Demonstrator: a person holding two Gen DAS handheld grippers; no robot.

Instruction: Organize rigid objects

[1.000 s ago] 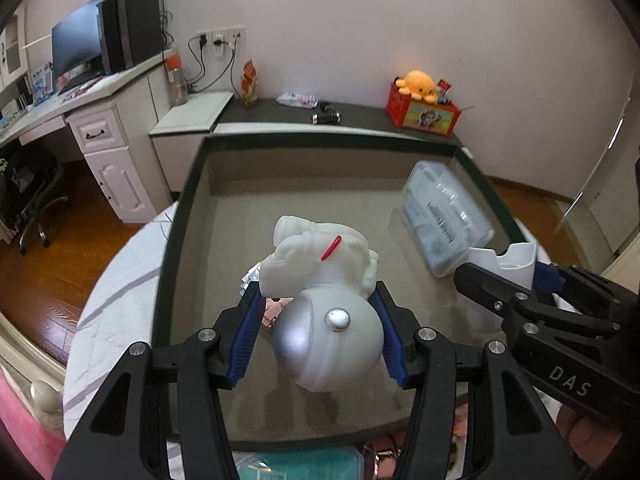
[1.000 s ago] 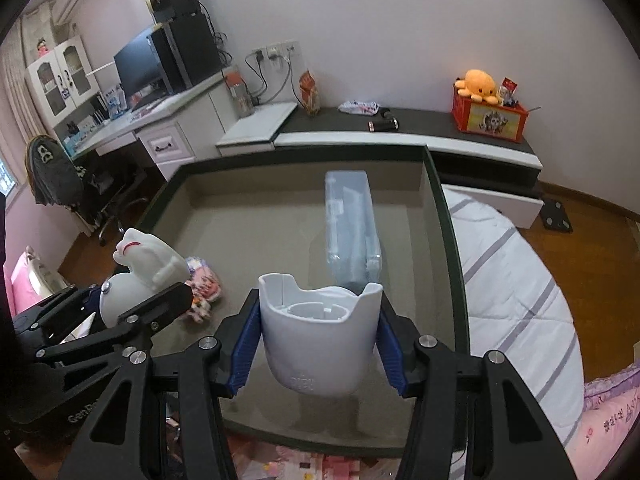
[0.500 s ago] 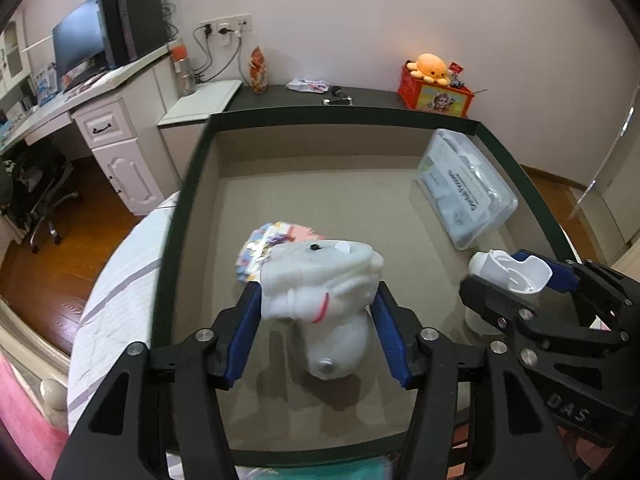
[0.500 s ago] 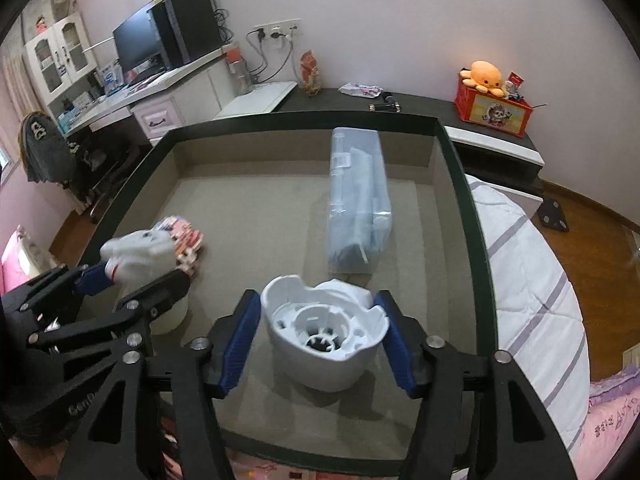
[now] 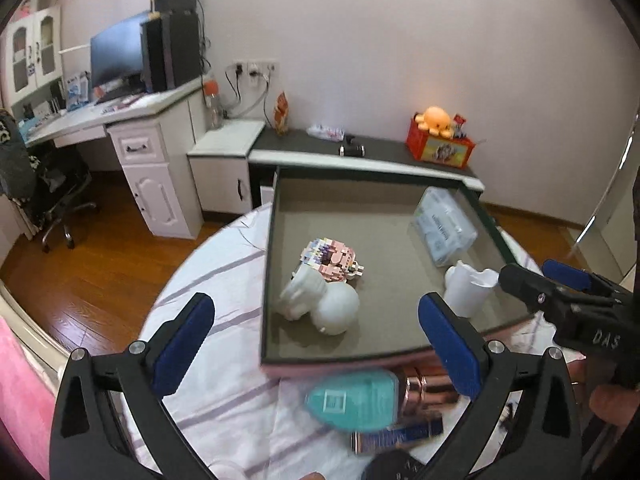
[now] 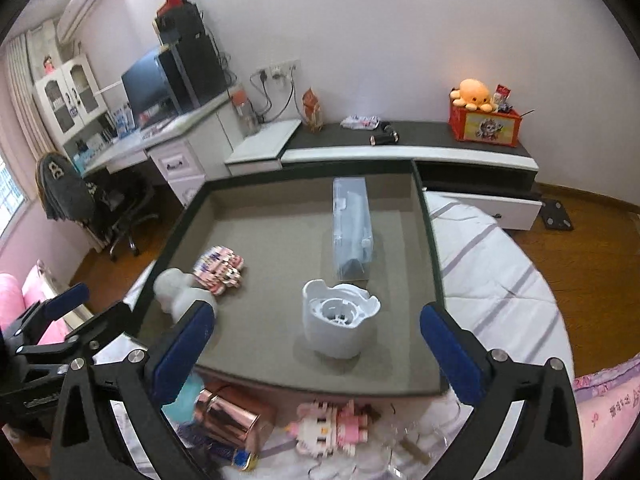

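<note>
Between the left gripper's [image 5: 316,340] wide-open pads, nothing now: the white figurine [image 5: 320,300] is released into the tray [image 5: 340,354]. Right gripper [image 6: 316,344] gapes empty too, white cup [image 6: 338,320] dropped inside. Two more items organized!

Tray [image 6: 430,240] (dark-rimmed) on striped bed [image 6: 492,280]

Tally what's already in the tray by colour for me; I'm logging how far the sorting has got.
White: 2, the astronaut figure and the white cup-shaped base.
Pink multicolour: 1, the block figure.
Clear: 1, the plastic case.
Total: 4 in the tray.
</note>
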